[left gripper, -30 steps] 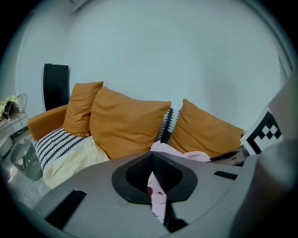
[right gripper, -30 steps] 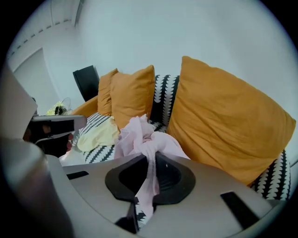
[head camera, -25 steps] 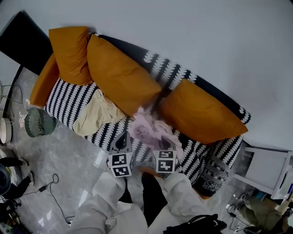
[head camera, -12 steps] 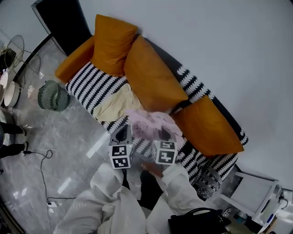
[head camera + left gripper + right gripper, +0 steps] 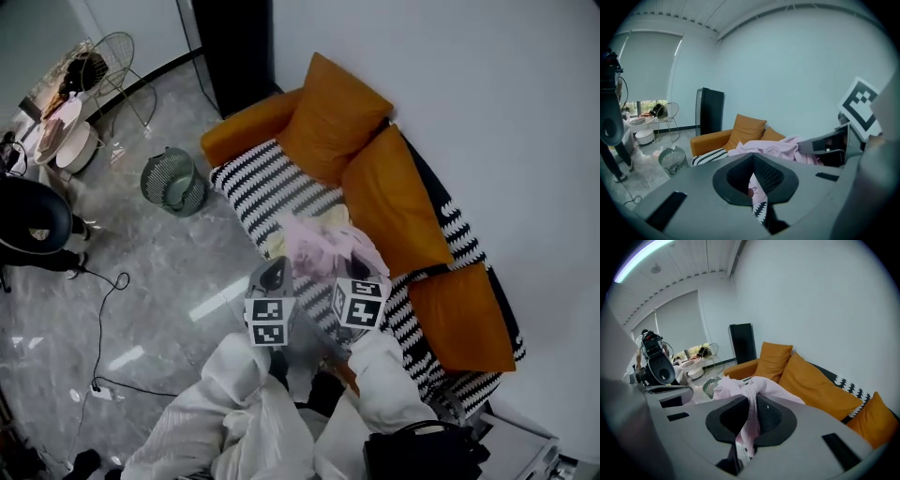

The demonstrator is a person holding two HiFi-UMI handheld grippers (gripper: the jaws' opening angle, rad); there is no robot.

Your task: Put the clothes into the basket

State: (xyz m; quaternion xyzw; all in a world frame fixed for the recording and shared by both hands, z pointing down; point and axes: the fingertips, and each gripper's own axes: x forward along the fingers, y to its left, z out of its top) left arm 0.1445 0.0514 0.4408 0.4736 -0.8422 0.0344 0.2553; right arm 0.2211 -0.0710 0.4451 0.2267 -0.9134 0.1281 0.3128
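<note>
The left gripper (image 5: 273, 277) and right gripper (image 5: 361, 273) are clamping the pink garment (image 5: 317, 246) between their jaws, probably for carrying; next is swinging it over the basket (image 5: 161, 187), well beyond the jaws.

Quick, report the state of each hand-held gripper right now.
Left hand-held gripper: closed on the pink garment, with fabric pinched between its jaws.
Right hand-held gripper: closed on the same pink garment.
</note>
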